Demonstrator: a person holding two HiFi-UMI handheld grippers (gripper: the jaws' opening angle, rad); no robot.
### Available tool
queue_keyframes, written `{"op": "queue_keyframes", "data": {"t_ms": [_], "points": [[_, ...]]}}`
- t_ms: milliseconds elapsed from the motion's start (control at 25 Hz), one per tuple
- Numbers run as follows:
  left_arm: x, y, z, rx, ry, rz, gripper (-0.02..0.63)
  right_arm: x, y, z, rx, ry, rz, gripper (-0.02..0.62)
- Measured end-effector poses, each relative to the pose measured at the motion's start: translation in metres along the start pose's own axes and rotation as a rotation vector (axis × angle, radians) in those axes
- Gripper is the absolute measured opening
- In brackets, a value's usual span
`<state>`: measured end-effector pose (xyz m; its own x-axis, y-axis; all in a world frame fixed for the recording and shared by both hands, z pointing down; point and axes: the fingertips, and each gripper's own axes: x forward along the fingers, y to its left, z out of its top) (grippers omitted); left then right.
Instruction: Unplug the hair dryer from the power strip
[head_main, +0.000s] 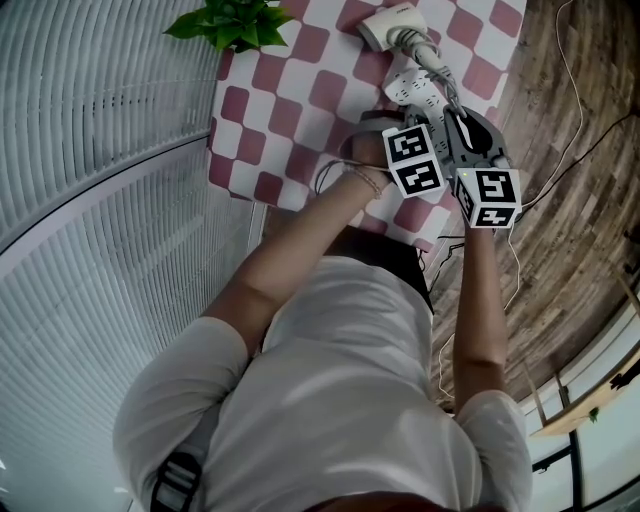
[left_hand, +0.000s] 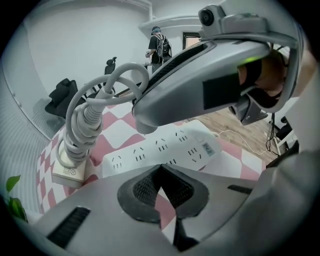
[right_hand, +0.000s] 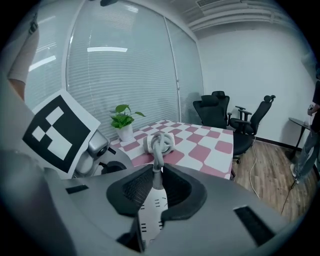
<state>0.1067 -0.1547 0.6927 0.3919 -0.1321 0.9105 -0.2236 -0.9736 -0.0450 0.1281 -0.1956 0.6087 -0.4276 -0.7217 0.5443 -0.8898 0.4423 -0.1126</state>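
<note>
The white power strip (right_hand: 151, 210) is being clamped near its cable end by the right gripper (right_hand: 157, 171), with the pads pressed on its two long sides, at the near right part of the table with the pink-and-white checked cloth (head_main: 290, 80). The left gripper (left_hand: 160, 169) is being held just beside it, its jaws brought together with nothing between them. The strip's thick grey cable (left_hand: 85, 117) is being carried toward the far end of the table, where it is wound in loops on a white block (left_hand: 70, 172). Whether that block belongs to the hair dryer cannot be told. A potted plant (head_main: 235, 22) is being kept at the far left corner. The left of the room is being closed off by slatted blinds (head_main: 80, 130), and a wood floor (head_main: 570, 190) is being shown to the right. The strip's rows of sockets are being shown in full only by the left gripper view, and the black office chairs (right_hand: 217, 110) most clearly by the right gripper view.
</note>
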Motion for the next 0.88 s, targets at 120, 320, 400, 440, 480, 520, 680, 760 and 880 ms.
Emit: {"op": "queue_keyframes", "data": {"t_ms": [120,320,400,440,480,520,680,760,880], "points": [[0.000,0.000,0.000,0.004,0.001,-0.004,0.029,0.000,0.000,-0.002,-0.002,0.009,0.007,0.077],[0.000,0.000,0.000,-0.011,0.013,-0.038,0.029,0.000,-0.002,-0.004,-0.019,0.024,0.015,0.077],[-0.001,0.001,0.000,-0.016,0.011,-0.041,0.029,0.000,-0.004,-0.005,-0.027,0.030,0.013,0.077],[-0.001,0.001,0.000,-0.019,0.009,-0.041,0.029,0.000,-0.006,-0.005,-0.030,0.032,0.011,0.077],[-0.001,0.001,0.000,-0.021,0.008,-0.042,0.029,0.000,-0.009,-0.005,-0.033,0.035,0.008,0.077],[0.000,0.001,0.000,-0.023,0.007,-0.043,0.029,-0.001,-0.011,-0.006,-0.036,0.037,0.004,0.077],[0.000,0.001,-0.001,-0.020,0.010,-0.043,0.029,-0.001,-0.025,-0.008,-0.049,0.052,-0.017,0.077],[0.000,0.000,-0.001,-0.015,0.010,-0.042,0.029,-0.001,-0.033,-0.008,-0.063,0.063,-0.026,0.077],[0.000,0.000,-0.001,-0.011,0.006,-0.037,0.029,-0.002,-0.046,-0.007,-0.088,0.077,-0.036,0.077]]}}
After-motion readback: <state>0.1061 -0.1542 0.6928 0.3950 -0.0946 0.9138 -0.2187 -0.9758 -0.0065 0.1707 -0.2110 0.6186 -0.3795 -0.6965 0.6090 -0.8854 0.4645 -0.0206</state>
